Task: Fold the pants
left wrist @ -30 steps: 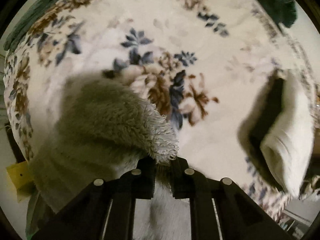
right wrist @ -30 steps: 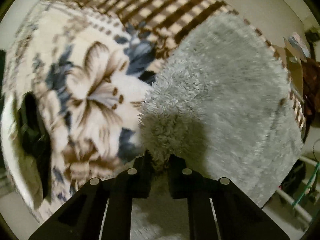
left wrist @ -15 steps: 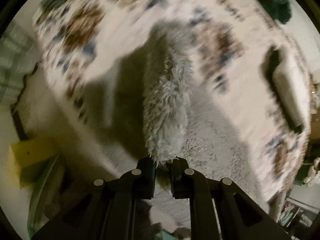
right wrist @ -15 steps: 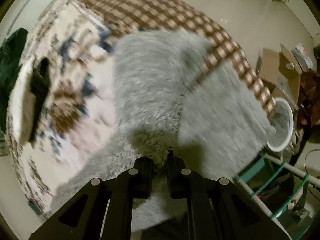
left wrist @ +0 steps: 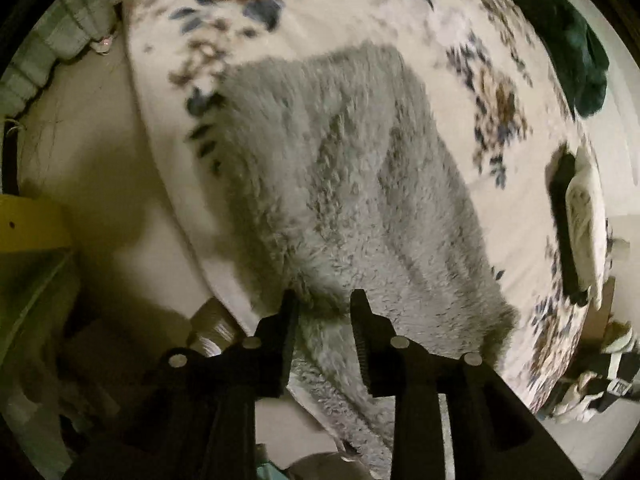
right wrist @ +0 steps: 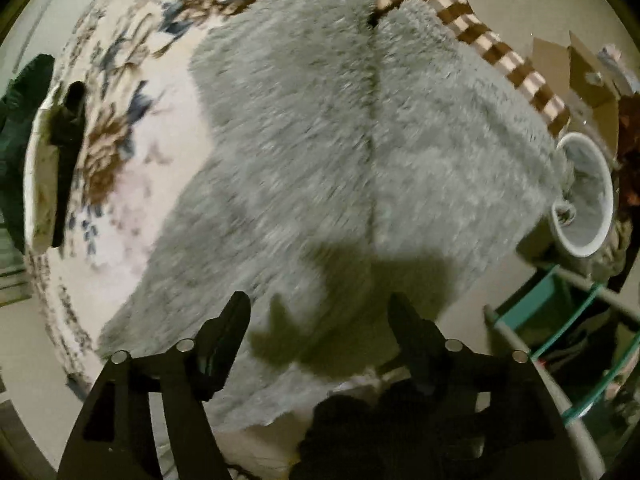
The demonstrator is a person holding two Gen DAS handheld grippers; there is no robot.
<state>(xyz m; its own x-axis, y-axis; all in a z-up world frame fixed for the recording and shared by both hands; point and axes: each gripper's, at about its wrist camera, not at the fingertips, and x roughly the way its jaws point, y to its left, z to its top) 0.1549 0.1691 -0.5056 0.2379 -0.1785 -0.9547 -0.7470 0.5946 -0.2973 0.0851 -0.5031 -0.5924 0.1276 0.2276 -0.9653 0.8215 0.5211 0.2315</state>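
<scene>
The fluffy grey pants [left wrist: 352, 184] lie spread on a floral blanket [left wrist: 472, 92] over the bed; they also show in the right wrist view [right wrist: 328, 152], both legs side by side with a seam between them. My left gripper [left wrist: 323, 300] is open, its jaws apart over the near edge of the pants. My right gripper [right wrist: 318, 304] is wide open and empty above the pants' near end.
A folded white and black garment [left wrist: 580, 216] lies at the bed's right side; it also shows in the right wrist view [right wrist: 56, 164]. A dark green cloth [left wrist: 568, 52] lies at the far corner. A white bucket [right wrist: 588, 196], cardboard boxes [right wrist: 580, 76] and a teal rack [right wrist: 560, 320] stand right of the bed.
Both grippers were shut on the pants' edge and carried it over the bed; now both have opened and let go, and the pants lie flat on the blanket.
</scene>
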